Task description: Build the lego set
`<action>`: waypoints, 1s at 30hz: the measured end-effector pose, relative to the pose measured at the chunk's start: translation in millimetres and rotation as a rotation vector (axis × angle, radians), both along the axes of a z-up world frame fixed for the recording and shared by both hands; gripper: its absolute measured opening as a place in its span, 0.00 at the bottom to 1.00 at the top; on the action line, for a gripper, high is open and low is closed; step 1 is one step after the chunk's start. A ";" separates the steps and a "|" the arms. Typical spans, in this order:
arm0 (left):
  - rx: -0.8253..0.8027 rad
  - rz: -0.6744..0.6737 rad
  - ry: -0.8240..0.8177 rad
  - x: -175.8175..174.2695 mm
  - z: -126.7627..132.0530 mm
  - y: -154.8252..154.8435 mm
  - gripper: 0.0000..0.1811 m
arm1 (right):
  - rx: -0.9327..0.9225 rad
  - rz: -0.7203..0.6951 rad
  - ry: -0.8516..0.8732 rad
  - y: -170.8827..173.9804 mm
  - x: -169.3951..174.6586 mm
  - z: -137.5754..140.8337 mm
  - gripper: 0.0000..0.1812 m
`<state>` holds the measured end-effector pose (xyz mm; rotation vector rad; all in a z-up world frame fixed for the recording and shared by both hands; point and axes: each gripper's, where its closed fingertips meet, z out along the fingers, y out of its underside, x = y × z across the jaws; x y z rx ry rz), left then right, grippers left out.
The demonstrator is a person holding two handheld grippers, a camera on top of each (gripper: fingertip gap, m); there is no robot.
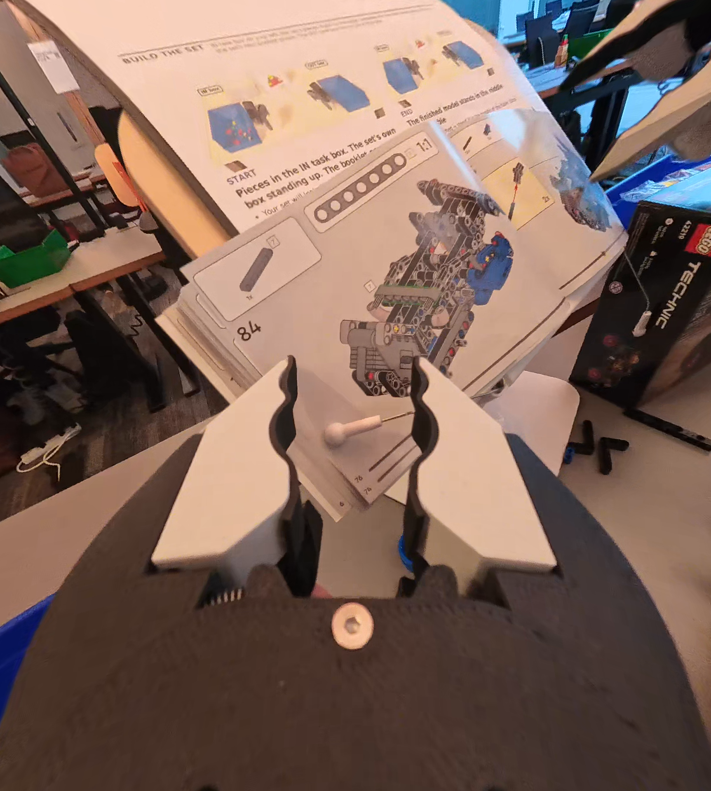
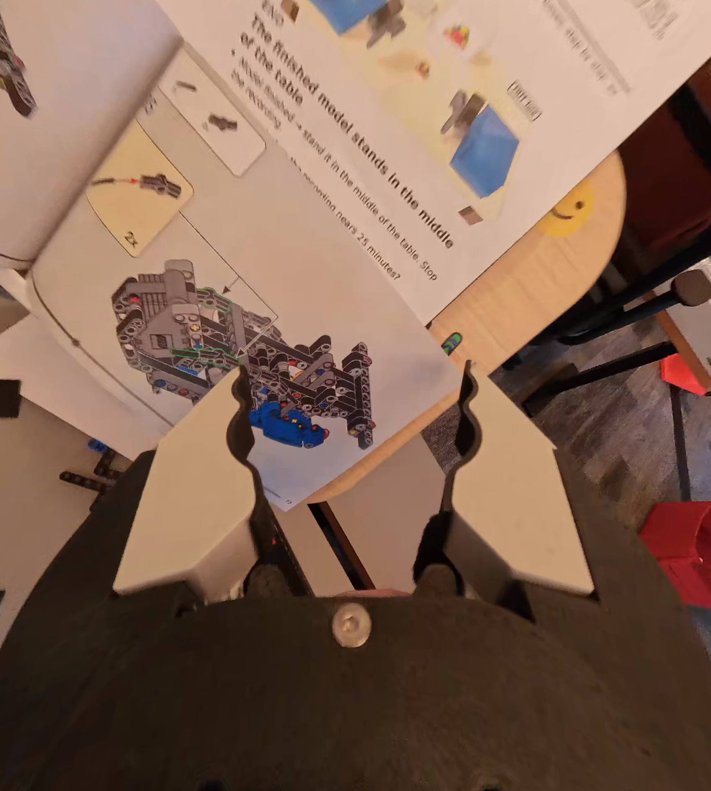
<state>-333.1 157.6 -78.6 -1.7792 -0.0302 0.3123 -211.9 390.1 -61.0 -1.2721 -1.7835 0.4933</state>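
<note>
step: I read booklet [image 1: 388, 274], propped upright at 12 o'clock for viewing | left gripper [image 1: 353, 428] fingers apart, empty | right gripper [image 2: 351, 428] fingers wide, empty | loose black pieces [image 1: 602, 449] wait on counter [image 1: 644, 535] at 3 o'clock

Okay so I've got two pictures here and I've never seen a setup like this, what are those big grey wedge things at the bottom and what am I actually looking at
Those wedges are the two fingers of a hand-held gripper, a pincer tool that a person holds, one in each hand. Each carries a camera looking forward along its fingers, so each picture is that tool's own view.

In the left wrist view, the left hand-held gripper is open and holds nothing. Ahead of it an open instruction booklet stands propped up, with a larger printed sheet behind it. To the right is the dark set box, and a few loose black pieces lie on the pale table.

In the right wrist view, the right hand-held gripper is also open and empty, facing the same booklet from close up.
</note>
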 end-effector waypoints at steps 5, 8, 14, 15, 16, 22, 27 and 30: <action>0.002 0.000 0.001 0.1 -0.2 -1.1 0.28 | 0.019 0.016 -0.040 1.2 -4.2 -11.0 0.50; 0.006 0.000 -0.003 0.4 -0.1 -0.8 0.28 | 0.026 0.014 -0.034 0.4 -3.7 -11.3 0.45; 0.002 0.003 0.005 1.0 -0.2 -1.0 0.29 | 0.050 0.042 -0.038 -5.6 -1.2 -13.9 0.26; 0.001 0.003 0.005 1.1 -0.3 -0.9 0.29 | 0.056 0.049 -0.040 -7.5 -1.1 -14.8 0.23; 0.002 0.003 0.004 1.2 -0.2 -1.0 0.29 | 0.061 0.046 -0.037 -7.8 -1.6 -15.2 0.23; 0.008 -0.003 -0.005 1.9 0.2 -0.6 0.28 | 0.002 0.008 -0.006 -1.7 -0.3 -5.5 0.34; 0.004 0.001 0.001 2.7 -0.1 0.1 0.30 | 0.041 0.007 -0.026 0.8 -3.0 -11.1 0.30; 0.001 0.002 0.006 3.9 -0.7 1.4 0.30 | 0.044 -0.001 -0.021 3.0 -4.1 -10.1 0.25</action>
